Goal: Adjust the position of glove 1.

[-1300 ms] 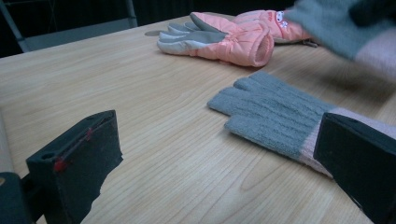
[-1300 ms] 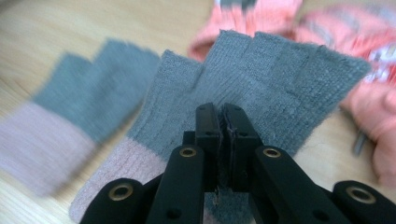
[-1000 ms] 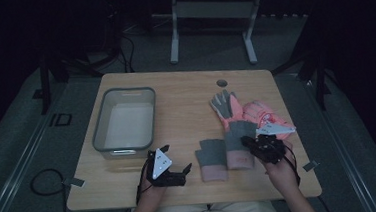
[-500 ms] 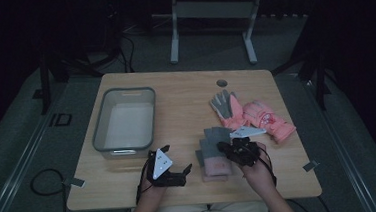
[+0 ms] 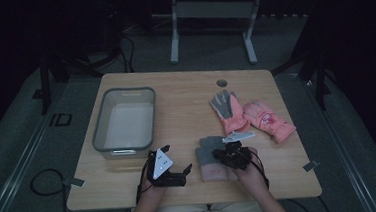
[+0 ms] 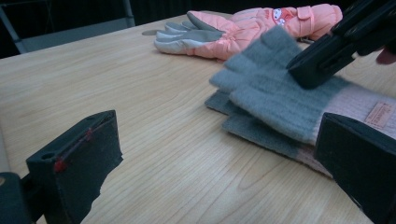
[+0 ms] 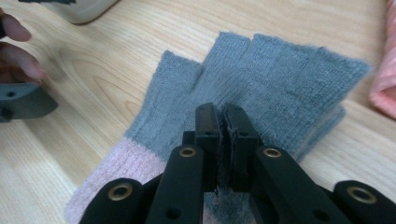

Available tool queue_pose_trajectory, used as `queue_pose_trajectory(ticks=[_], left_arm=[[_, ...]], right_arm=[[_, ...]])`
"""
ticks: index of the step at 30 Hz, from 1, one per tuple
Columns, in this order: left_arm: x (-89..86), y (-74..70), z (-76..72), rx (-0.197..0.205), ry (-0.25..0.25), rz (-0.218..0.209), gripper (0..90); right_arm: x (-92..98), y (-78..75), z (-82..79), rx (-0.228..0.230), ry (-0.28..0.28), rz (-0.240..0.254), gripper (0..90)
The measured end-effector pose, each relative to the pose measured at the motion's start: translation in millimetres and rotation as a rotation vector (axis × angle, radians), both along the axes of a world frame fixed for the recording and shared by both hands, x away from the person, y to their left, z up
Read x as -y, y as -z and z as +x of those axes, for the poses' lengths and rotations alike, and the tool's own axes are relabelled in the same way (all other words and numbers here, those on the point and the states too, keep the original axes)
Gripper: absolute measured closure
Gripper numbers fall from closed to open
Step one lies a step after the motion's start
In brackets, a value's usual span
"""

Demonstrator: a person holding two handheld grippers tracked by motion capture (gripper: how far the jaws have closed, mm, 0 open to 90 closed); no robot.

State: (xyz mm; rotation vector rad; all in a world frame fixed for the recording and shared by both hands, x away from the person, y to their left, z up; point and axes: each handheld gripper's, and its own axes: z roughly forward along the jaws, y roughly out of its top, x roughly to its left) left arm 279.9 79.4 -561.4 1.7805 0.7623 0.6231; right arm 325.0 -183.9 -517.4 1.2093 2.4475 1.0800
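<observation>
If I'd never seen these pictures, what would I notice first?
Probably the pink gloves at the table's right side, bright against the wood. Next, the grey mitten near the front edge, with the right hand-held gripper shut and pinching its knit. A grey tub sits on the left.

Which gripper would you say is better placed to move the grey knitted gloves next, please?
The right gripper: it is shut on the top grey knitted glove, pinching its fabric. The left gripper rests open on the table beside the gloves, holding nothing.
</observation>
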Motion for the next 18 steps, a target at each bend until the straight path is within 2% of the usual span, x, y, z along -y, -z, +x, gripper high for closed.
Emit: queue_pose_trajectory(ticks=[9,13,15,18], left_arm=[[1.9,-0.1,-0.6,0.010,-0.006,0.022,0.4],[4.1,-0.3,2.5,-0.016,-0.056,0.017,0.4],[2.6,-0.5,4.8,-0.038,-0.049,0.009,0.4],[1.9,-0.6,5.4,-0.043,-0.042,0.003,0.5]], right_arm=[[0.1,16.0,5.7,-0.025,0.001,-0.018,81.9],[1.0,19.7,7.0,-0.031,0.000,-0.013,77.8],[2.4,19.8,7.5,-0.034,0.004,-0.004,75.6],[3.9,19.8,7.4,-0.022,0.005,-0.015,74.8]])
